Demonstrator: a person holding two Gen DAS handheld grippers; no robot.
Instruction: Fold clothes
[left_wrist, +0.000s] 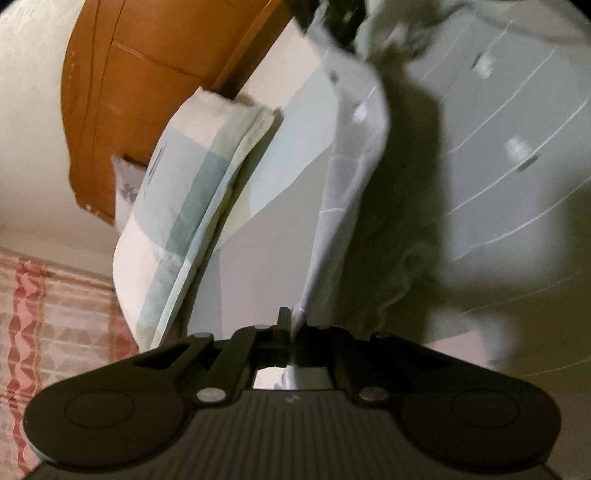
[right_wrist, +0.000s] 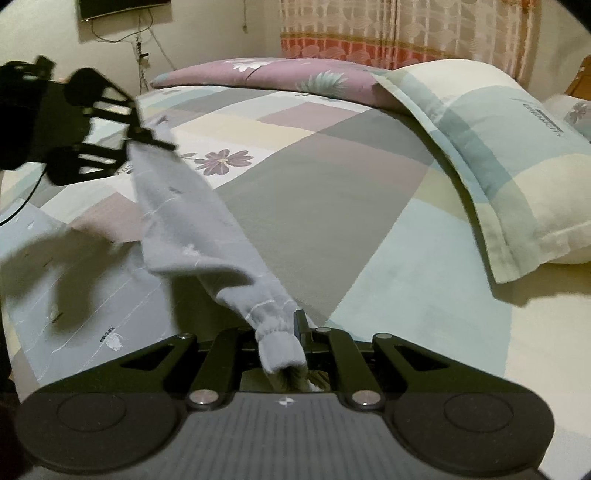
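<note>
A pale grey long-sleeved garment with thin white lines lies on the bed (right_wrist: 92, 266). Its sleeve (right_wrist: 192, 221) is stretched in the air between both grippers. My right gripper (right_wrist: 291, 325) is shut on the ribbed cuff (right_wrist: 277, 347) at the sleeve's end. My left gripper (left_wrist: 291, 325) is shut on the sleeve's upper part (left_wrist: 354, 147); it shows in the right wrist view (right_wrist: 151, 142) at the left, above the garment's body. The right gripper shows at the top of the left wrist view (left_wrist: 340, 26), blurred.
The bed (right_wrist: 332, 192) has a patchwork sheet in grey, green and cream. A checked pillow (right_wrist: 498, 147) lies at the right, a purple floral pillow (right_wrist: 277, 74) behind it. A wooden headboard (left_wrist: 147, 55) and patterned curtain (right_wrist: 406, 29) stand beyond.
</note>
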